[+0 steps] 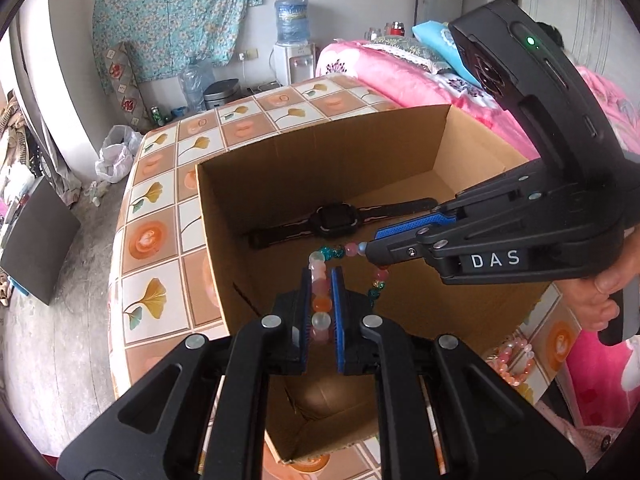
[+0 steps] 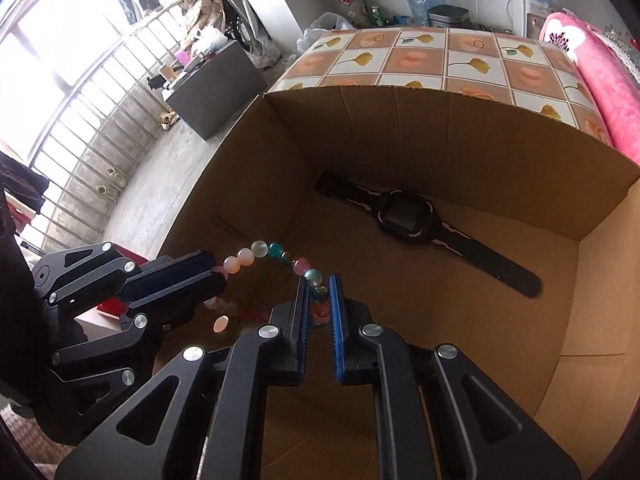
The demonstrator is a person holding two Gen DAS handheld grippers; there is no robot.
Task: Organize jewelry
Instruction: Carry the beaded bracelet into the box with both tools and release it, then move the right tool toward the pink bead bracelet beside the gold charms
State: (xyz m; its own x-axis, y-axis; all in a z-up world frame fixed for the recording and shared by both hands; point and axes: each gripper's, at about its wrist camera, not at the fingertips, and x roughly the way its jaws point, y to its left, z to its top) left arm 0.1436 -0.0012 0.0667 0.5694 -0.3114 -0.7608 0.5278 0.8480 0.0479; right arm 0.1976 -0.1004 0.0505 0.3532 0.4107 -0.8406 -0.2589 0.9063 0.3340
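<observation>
A bracelet [image 1: 338, 251] of pink, white, orange and teal beads hangs over an open cardboard box [image 1: 320, 168], held by both grippers. My left gripper [image 1: 321, 276] is shut on one stretch of its beads. My right gripper [image 1: 372, 242] reaches in from the right and is shut on another stretch. In the right wrist view the right gripper [image 2: 319, 280] pinches teal and orange beads, the left gripper [image 2: 220, 274] clamps from the left, and the bracelet [image 2: 259, 248] arcs between them. A black wristwatch [image 1: 332, 218] [image 2: 404, 216] lies flat on the floor of the box [image 2: 440, 140].
The box stands on a table with a tile-pattern cloth [image 1: 152, 240] [image 2: 416, 56]. A second pink and orange bead bracelet [image 1: 510, 364] lies on the table right of the box. A hand [image 1: 600, 300] grips the right tool. A pink bed [image 1: 400, 76] is behind.
</observation>
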